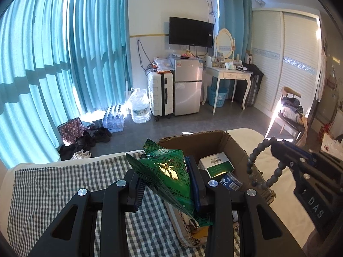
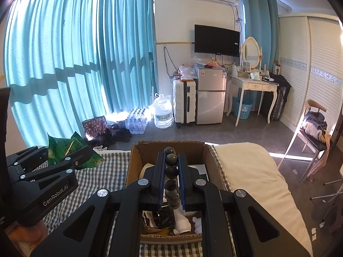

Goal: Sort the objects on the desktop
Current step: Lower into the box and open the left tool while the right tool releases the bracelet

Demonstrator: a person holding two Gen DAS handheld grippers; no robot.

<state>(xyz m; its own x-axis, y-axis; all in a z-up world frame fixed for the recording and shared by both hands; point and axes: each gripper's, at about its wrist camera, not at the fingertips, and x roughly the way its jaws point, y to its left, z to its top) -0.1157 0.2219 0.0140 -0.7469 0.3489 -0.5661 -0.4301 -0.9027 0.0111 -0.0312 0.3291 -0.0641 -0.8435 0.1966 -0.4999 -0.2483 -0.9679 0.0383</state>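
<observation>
My left gripper is shut on a green foil packet and holds it above the left rim of an open cardboard box; the packet also shows in the right wrist view. My right gripper is shut on a string of dark grey beads and holds it over the box. The beads hang in a loop from it in the left wrist view. Inside the box lie a white and green carton, a blue labelled can and white plastic parts.
The box stands on a green checked cloth over a cream surface. Behind are teal curtains, shoes and water bottles on the floor, a suitcase, a small fridge, a dressing table and a chair with clothes.
</observation>
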